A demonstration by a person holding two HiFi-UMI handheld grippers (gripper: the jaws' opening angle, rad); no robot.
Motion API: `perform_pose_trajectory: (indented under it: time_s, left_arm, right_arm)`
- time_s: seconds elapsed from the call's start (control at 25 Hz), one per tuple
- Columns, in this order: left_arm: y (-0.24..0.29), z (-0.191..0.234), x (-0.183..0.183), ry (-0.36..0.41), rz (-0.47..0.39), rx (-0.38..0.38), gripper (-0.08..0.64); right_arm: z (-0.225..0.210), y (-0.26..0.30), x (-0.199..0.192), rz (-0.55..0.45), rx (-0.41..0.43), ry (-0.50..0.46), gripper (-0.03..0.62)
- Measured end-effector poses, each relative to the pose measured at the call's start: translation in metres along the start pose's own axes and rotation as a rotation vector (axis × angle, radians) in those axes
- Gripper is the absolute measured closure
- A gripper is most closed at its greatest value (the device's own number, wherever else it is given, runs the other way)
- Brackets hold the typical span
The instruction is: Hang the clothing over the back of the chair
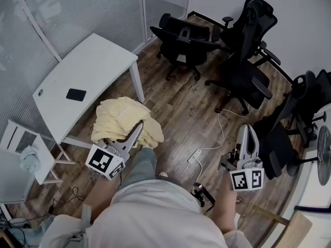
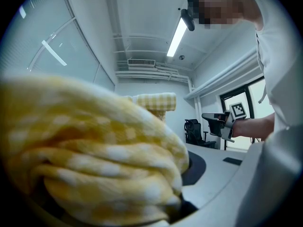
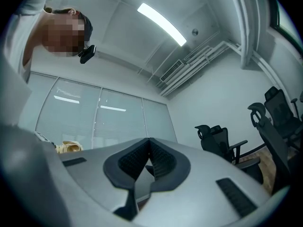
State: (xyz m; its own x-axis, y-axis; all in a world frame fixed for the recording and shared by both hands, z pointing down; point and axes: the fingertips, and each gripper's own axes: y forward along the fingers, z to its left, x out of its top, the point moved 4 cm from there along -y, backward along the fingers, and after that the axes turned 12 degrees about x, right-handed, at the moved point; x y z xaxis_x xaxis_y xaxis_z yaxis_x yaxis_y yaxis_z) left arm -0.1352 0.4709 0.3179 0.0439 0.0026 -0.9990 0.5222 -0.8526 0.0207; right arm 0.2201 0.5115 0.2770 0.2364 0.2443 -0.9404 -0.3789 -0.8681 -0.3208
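Note:
A bundled yellow checked garment (image 1: 121, 119) hangs in front of the person, beside the white table. My left gripper (image 1: 139, 125) is shut on it. In the left gripper view the cloth (image 2: 94, 164) fills the lower left and hides most of the jaws. My right gripper (image 1: 247, 130) is held out to the right, apart from the garment. Its ribbed pads (image 3: 161, 161) are pressed together with nothing between them. Black office chairs (image 1: 183, 43) (image 1: 248, 61) stand further back on the wood floor.
The white table (image 1: 98, 56) with a black phone (image 1: 76, 93) stands at the left, next to a glass wall. Another black chair (image 1: 297, 123) is at the right. A white power strip (image 1: 195, 156) and its cable lie on the floor. A small white shelf (image 1: 20, 143) stands at the far left.

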Motion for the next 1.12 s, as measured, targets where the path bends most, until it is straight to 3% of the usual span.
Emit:
perform_pose_trajectory:
  time_s: [1.12]
  left_arm:
    - [0.158, 0.140, -0.003, 0.037, 0.014, -0.092, 0.443]
  right_arm:
    - [-0.029, 0.164, -0.047, 0.018, -0.044, -0.011, 0.572]
